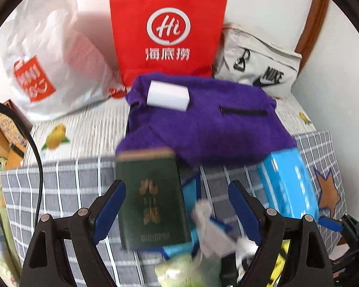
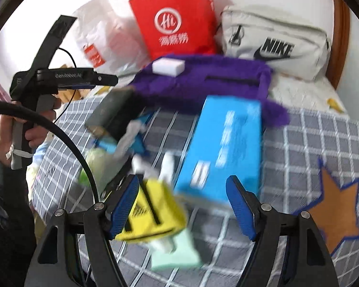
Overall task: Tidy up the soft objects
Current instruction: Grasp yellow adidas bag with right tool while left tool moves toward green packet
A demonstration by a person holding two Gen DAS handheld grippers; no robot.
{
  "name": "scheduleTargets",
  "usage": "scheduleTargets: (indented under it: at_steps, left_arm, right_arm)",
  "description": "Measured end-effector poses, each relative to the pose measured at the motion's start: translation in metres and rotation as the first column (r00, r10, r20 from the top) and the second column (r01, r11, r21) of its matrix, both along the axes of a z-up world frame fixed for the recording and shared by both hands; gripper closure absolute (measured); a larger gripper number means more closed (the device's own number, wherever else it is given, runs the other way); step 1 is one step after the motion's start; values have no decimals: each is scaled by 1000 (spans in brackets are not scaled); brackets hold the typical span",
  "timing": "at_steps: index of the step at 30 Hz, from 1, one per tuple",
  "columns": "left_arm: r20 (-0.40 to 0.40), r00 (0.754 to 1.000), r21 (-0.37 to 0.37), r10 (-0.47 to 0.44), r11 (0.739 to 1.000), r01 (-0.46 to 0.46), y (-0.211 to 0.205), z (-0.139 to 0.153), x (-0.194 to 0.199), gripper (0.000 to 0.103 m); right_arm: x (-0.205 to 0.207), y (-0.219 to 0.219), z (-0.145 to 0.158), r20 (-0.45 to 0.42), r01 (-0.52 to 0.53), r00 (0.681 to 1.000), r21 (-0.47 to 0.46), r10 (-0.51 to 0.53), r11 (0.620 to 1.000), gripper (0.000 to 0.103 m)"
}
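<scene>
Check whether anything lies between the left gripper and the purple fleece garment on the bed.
Yes. A dark green booklet sits right in front of the open left gripper, its far edge at the purple fleece garment's near edge. Beside the booklet lies crumpled white material. A white block rests on the garment.

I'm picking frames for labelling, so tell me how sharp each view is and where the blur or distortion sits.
Left wrist view: fisheye bending with dark corners; the red bag and purple cloth are fairly sharp, the green book and clutter near the jaws are smeared. Right wrist view: heavier motion blur throughout, worst on the blue box and yellow item; the grey bag stays readable.
</scene>
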State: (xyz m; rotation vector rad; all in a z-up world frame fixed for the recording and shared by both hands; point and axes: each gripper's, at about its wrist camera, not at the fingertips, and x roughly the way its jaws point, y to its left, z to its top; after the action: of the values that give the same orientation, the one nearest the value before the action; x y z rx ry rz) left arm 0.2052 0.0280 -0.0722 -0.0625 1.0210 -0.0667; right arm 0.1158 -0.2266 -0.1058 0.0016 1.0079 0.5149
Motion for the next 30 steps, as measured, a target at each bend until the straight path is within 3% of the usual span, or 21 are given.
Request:
scheduleTargets:
  at_steps: [5, 12, 13, 14, 20, 27, 30]
  left_arm:
    - [-19, 1000, -36, -10, 999, 10, 0, -13, -43, 16]
    - [-58, 998, -52, 16, 998, -19, 7, -36, -84, 16]
    - [-66, 998, -57, 17, 998, -21, 8, -40, -87, 16]
    - [-75, 997, -61, 18, 998, -22, 9, -44, -92, 16]
    - [-104, 993, -86, 54, 994, -63, 21, -62, -110, 16]
    - [-103, 993, -101, 53, 993, -63, 22, -70, -122, 16]
    - [-105, 993, -108, 47, 992, -58, 21, -71, -122, 16]
  right_arm:
    - [-17, 2, -27, -42, -9, 999, -13, 8, 1000, 28]
    - [-7, 15, -46, -48, -13, 999, 19, 14, 1000, 32]
    - [-8, 18, -48, -43, -24, 999, 20, 25, 1000, 42]
    - [-10, 19, -47, -37, -36, 999, 23, 37, 999, 59]
    - [-35, 10, -26, 26, -40, 999, 47, 39, 998, 76]
    - [-52, 3, -17, 44, -29, 999, 64, 27, 998, 79]
    - [-47, 9, -24, 24, -37, 999, 32, 37, 999, 73]
